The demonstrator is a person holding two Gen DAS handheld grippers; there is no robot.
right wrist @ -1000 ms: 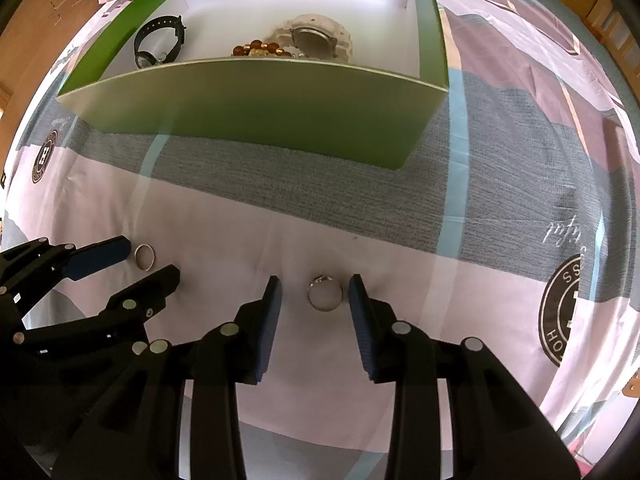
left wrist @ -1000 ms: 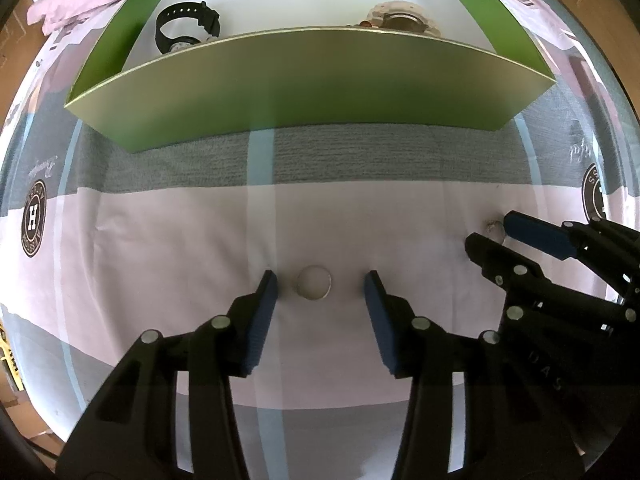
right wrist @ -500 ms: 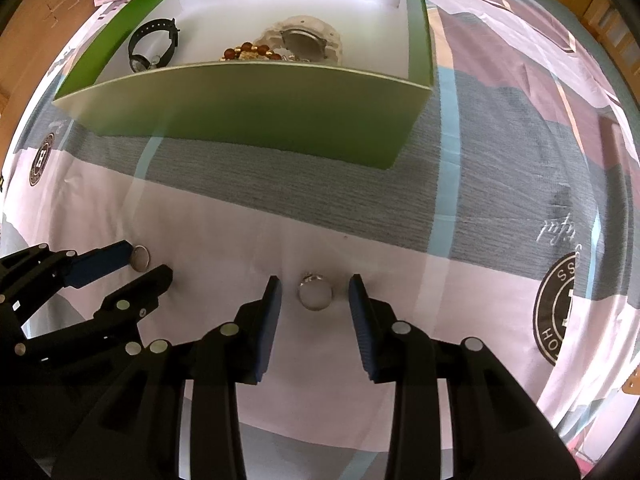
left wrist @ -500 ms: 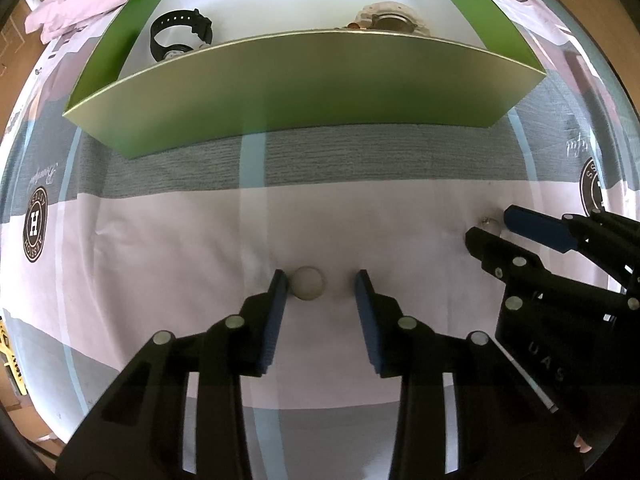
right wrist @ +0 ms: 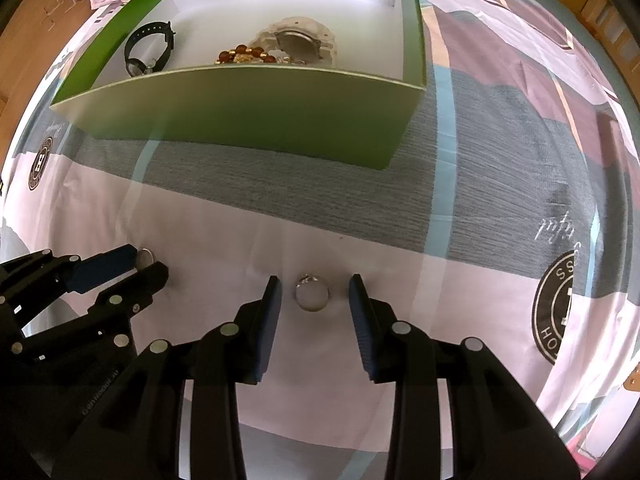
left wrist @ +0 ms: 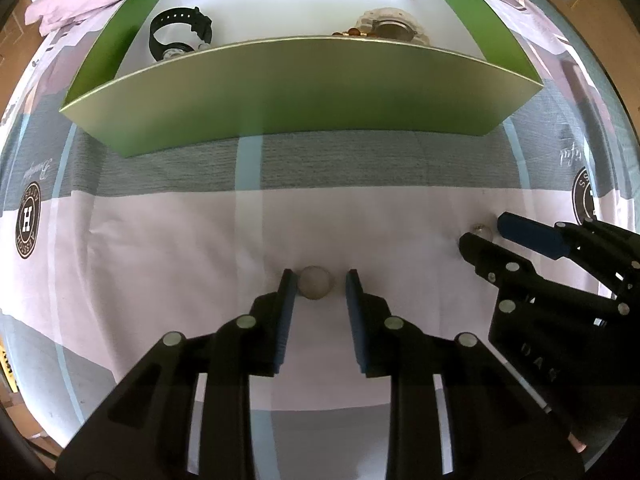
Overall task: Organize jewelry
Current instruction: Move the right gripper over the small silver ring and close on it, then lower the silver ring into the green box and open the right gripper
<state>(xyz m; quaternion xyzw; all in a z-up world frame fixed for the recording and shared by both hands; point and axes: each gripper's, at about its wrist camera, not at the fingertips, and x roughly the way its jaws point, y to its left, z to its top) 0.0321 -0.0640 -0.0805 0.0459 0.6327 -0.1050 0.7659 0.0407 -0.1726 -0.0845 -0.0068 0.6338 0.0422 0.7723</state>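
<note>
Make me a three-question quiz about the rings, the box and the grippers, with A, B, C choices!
1. Where is the black watch?
A. in the green box
B. on the bedsheet
C. in a gripper

2. How many rings lie on the bedsheet?
A. one
B. two
C. four

3. The right gripper is:
A. open around a ring
B. shut on a ring
C. holding a watch

Answers: A, it lies inside the walls; B, one ring by the left gripper, too; A, gaps show beside the ring.
</note>
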